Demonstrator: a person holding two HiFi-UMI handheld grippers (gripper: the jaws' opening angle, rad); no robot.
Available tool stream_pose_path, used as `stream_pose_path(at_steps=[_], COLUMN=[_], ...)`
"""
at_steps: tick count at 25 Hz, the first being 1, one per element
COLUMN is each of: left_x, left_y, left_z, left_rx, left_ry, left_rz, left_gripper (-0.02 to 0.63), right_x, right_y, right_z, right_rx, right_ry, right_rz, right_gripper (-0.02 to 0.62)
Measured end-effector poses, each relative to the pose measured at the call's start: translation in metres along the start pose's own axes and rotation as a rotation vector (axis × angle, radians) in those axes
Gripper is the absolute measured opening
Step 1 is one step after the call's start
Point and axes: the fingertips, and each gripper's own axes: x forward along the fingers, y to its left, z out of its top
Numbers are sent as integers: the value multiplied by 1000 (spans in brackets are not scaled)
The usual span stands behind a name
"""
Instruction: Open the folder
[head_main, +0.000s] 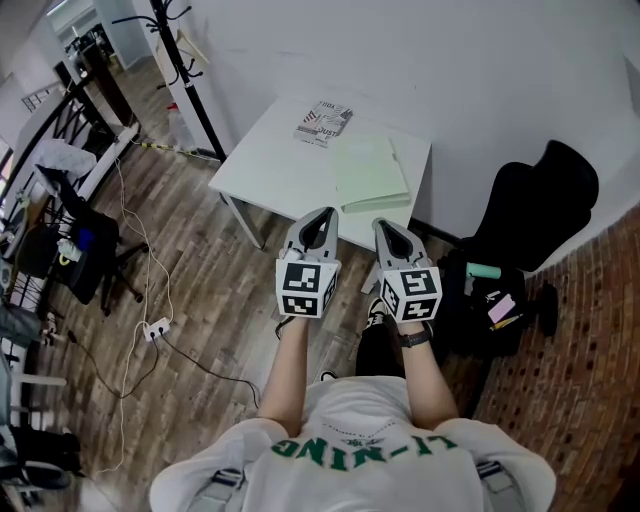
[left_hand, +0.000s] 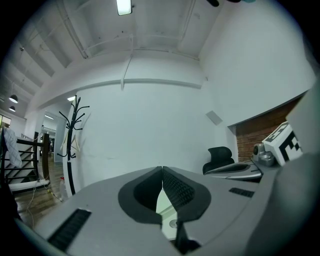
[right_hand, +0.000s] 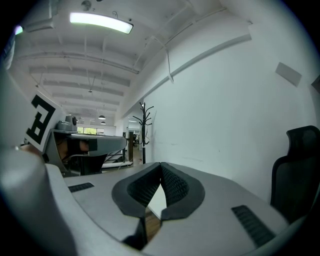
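A pale green folder lies closed and flat on the white table, toward its right side. Both grippers hover side by side just short of the table's near edge, pointing at it. My left gripper is shut with nothing between its tips, and so is my right gripper. In the left gripper view the jaws meet at the tip, with a slice of the table showing behind them. The right gripper view shows its jaws closed the same way, empty.
A printed booklet lies at the table's far edge. A black coat stand rises left of the table, a black office chair stands at the right with a dark bag of items beside it. Cables and a power strip lie on the wooden floor.
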Motion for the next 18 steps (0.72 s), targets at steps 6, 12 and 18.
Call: stream_pose_path(at_steps=[6, 12, 18], left_x=[67, 151, 231], left_y=[7, 5, -2], left_z=[1, 11, 12], left_rx=[13, 15, 11], left_ry=[10, 12, 36], left_rz=[-13, -39, -34], left_gripper=[15, 15, 16], right_x=[47, 97, 146], right_y=[-47, -112, -176], right_z=[4, 17, 22], right_rx=[22, 51, 94], right_ry=[-5, -15, -4], right_rz=[2, 3, 48], right_gripper=[17, 17, 17])
